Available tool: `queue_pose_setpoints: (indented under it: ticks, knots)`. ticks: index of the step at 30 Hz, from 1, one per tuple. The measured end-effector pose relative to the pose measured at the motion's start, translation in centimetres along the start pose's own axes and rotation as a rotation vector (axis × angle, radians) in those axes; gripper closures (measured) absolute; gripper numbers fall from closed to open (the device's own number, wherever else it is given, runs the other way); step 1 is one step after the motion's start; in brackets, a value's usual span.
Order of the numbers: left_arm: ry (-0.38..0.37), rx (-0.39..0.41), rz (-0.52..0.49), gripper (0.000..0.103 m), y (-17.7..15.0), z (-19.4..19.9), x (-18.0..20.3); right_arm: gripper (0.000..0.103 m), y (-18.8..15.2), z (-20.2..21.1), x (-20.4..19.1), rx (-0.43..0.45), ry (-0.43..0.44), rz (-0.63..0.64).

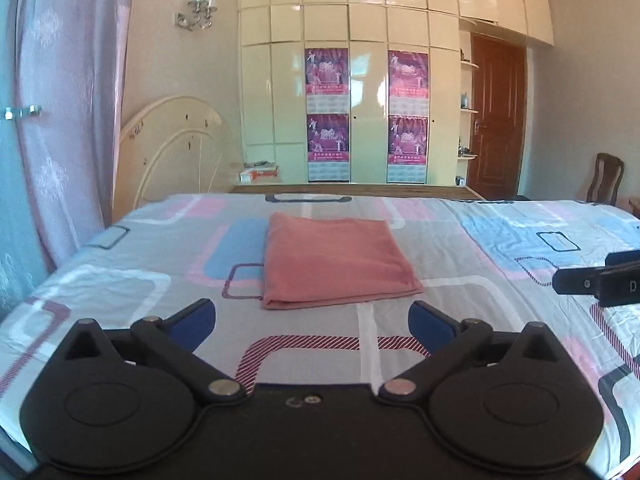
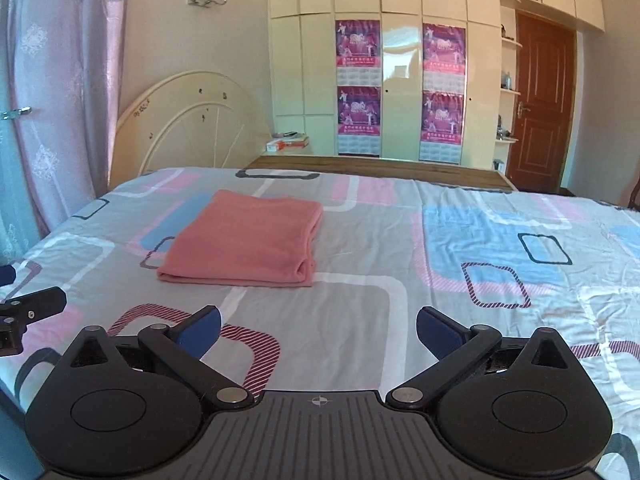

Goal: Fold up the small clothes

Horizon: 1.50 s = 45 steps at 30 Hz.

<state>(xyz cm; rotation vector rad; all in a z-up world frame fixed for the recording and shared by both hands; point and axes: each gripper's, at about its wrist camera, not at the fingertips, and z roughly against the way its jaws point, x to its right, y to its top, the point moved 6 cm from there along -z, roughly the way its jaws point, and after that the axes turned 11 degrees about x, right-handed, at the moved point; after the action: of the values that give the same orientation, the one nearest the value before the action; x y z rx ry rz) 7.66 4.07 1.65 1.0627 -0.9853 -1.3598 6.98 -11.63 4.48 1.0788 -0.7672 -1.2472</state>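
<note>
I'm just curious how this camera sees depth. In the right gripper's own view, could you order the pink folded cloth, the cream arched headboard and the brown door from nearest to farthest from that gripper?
Seen from the right gripper, jaws wide open and empty:
1. Pink folded cloth, on the bed just ahead, slightly left.
2. Cream headboard, leaning on the wall beyond the bed, left.
3. Brown door, far right corner.

A pink cloth [image 1: 334, 260] lies folded into a neat rectangle on the bed [image 1: 460, 312], nearer the bed's far edge than its near one, flat on the patterned sheet. The left gripper [image 1: 312, 322] hangs above the near part of the bed, its jaws spread wide with nothing between them, apart from the cloth. Part of the right gripper [image 1: 600, 280] shows at the right side, over the sheet.
</note>
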Motion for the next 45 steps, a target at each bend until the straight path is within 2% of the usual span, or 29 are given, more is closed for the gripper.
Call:
queue_pose_setpoints:
  ticks: [12, 45]
  knots:
    - [0.001, 0.026, -0.002, 0.000, 0.8, 2.6, 0.6, 0.000, 0.8, 2.5, -1.0, 0.019, 0.025, 0.006]
    - [0.008, 0.045, 0.007, 0.000, 1.4, 2.9, 0.2, 0.000, 1.7, 2.9, -1.0, 0.042, 0.030, 0.010]
